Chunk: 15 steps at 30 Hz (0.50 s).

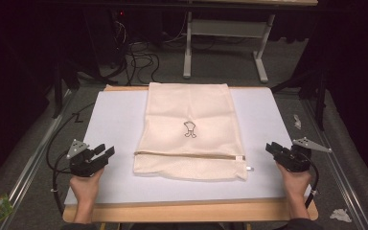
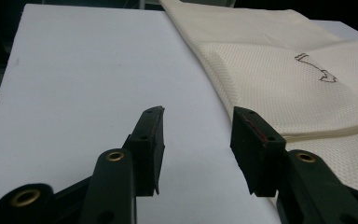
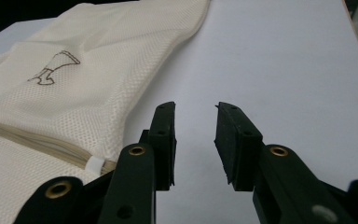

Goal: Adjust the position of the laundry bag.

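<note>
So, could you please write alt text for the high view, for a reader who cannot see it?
A cream mesh laundry bag with a zip near its front edge lies flat on a white board on a table. The left hand-held gripper and right hand-held gripper flank it, jaws open and empty, apart from the bag.

I'm looking down on a wooden table point(image 1: 191, 212) whose bare edge shows along the near side. A white board point(image 1: 112, 124) covers nearly all of its top. On the board, about midway between left and right and reaching to its far edge, lies a cream mesh laundry bag point(image 1: 191, 108), flat, with a small dark emblem point(image 1: 189, 129) near its middle. A zipper point(image 1: 187, 155) runs left to right across the bag's near part, its white pull point(image 1: 249, 168) at the right end.
</note>
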Motion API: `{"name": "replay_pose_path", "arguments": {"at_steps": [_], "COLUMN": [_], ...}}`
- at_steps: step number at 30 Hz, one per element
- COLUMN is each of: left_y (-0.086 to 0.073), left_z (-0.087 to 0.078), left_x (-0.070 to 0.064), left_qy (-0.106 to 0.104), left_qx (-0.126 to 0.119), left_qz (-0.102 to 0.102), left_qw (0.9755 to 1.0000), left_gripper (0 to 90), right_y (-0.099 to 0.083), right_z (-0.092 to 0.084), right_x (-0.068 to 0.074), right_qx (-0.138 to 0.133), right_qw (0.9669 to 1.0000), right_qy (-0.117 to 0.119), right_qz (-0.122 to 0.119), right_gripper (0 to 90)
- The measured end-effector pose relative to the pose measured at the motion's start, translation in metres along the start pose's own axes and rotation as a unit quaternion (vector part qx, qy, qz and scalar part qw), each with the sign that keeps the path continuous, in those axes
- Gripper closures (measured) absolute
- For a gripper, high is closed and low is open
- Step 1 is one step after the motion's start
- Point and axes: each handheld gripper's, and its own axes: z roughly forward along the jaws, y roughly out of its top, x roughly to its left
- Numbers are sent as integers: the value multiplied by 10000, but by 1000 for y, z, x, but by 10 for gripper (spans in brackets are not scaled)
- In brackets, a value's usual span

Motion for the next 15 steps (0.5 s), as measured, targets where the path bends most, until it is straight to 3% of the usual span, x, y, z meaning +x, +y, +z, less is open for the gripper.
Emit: {"name": "replay_pose_path", "arguments": {"at_steps": [15], "left_y": [0], "left_z": [24], "left_x": [3], "left_qy": [88], "left_qx": [166], "left_qz": [-33], "left_qw": [9998], "left_gripper": [522], "right_y": [-2], "right_z": [17], "right_x": [-9], "right_qx": [207], "right_qw": [9995], "right_qy": [-239], "right_qz": [67], "right_gripper": [690]}}
